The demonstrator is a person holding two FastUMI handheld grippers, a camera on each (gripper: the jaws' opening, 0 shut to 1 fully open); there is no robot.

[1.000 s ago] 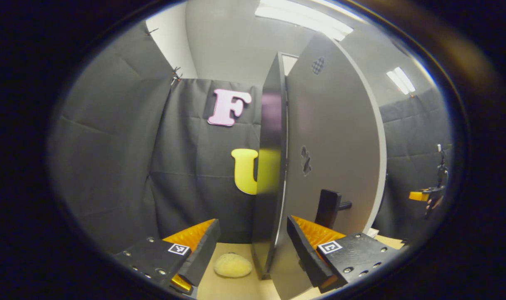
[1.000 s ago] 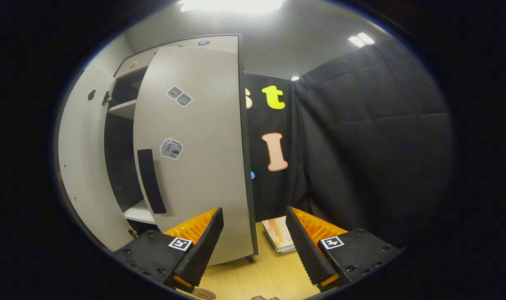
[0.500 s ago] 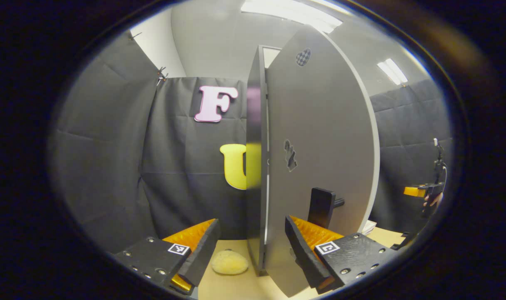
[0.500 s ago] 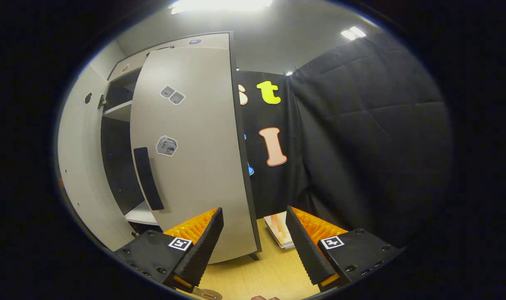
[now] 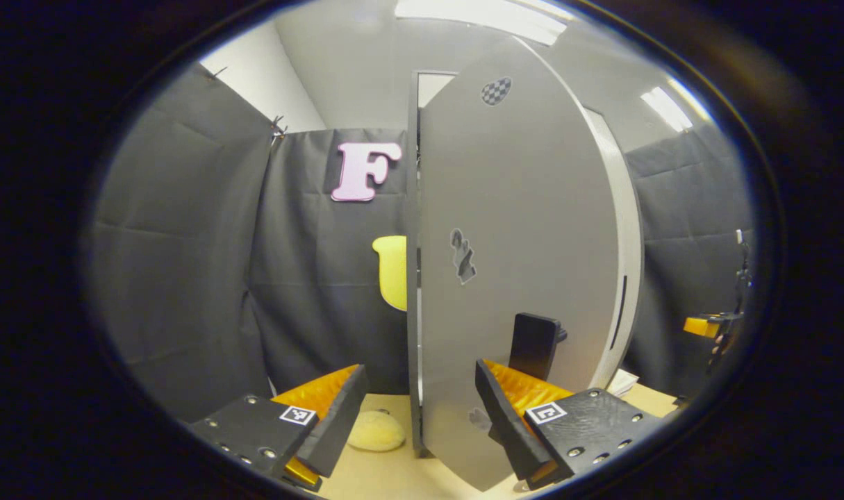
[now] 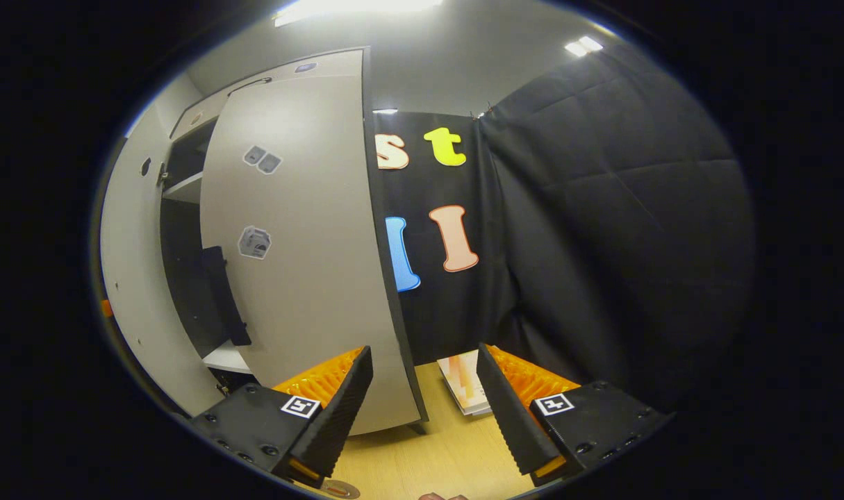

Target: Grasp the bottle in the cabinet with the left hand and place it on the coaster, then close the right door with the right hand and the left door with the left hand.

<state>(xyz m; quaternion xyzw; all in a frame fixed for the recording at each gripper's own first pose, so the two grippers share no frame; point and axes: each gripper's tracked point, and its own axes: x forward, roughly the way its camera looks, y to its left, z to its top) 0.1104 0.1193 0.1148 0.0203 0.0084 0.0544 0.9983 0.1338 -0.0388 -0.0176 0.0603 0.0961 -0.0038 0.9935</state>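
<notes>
The door stickers (image 6: 255, 242) look too blurred to read.

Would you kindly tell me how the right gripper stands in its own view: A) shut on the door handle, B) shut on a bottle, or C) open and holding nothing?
C: the right gripper has its fingers wide apart with nothing between them, and the handle of the right door lies farther off.

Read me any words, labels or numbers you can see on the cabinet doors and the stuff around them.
Sticker on the left door: too blurred to read.
Stickers on the right door: too small to read.
Booklet on the table: too blurred to read.
</notes>
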